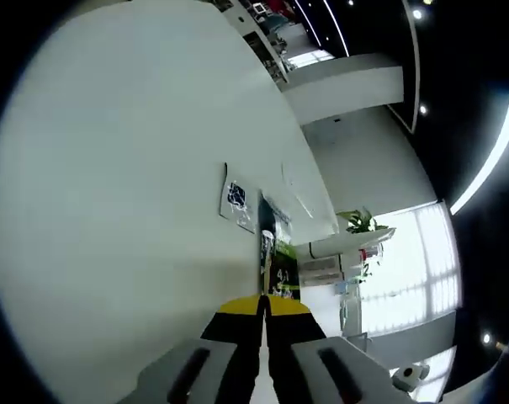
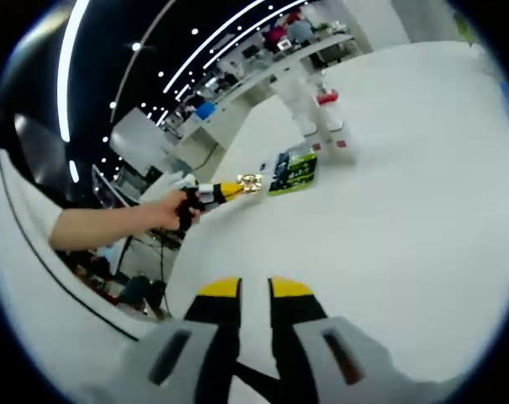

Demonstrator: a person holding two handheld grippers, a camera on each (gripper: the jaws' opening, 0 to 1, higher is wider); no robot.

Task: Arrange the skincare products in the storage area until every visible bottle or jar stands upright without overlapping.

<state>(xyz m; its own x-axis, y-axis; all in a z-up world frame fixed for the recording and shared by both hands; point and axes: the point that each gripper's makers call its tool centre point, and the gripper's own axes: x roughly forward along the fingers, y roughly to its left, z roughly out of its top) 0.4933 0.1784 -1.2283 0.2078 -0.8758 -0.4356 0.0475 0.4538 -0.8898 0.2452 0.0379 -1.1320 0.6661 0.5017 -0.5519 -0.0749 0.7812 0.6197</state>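
In the left gripper view the left tool point(image 1: 263, 313) has its yellow-tipped jaws pressed together with nothing visible between them, held low over the white worktop point(image 1: 111, 185). Just past the tips stands a dark box point(image 1: 279, 268) with green print, and beyond it a flat printed card point(image 1: 237, 200).

In the right gripper view the right tool point(image 2: 254, 290) has its jaws a little apart and empty. Farther out, the other tool, held in a person's hand point(image 2: 166, 212), reaches toward a small gold-coloured thing point(image 2: 251, 183) just beside the green box point(image 2: 293, 172); whether it grips it I cannot tell. Two pale bottles point(image 2: 321, 114) with red parts stand upright behind the box, apart from each other.

The bottles look settled; the gold item and box seem left to sort.
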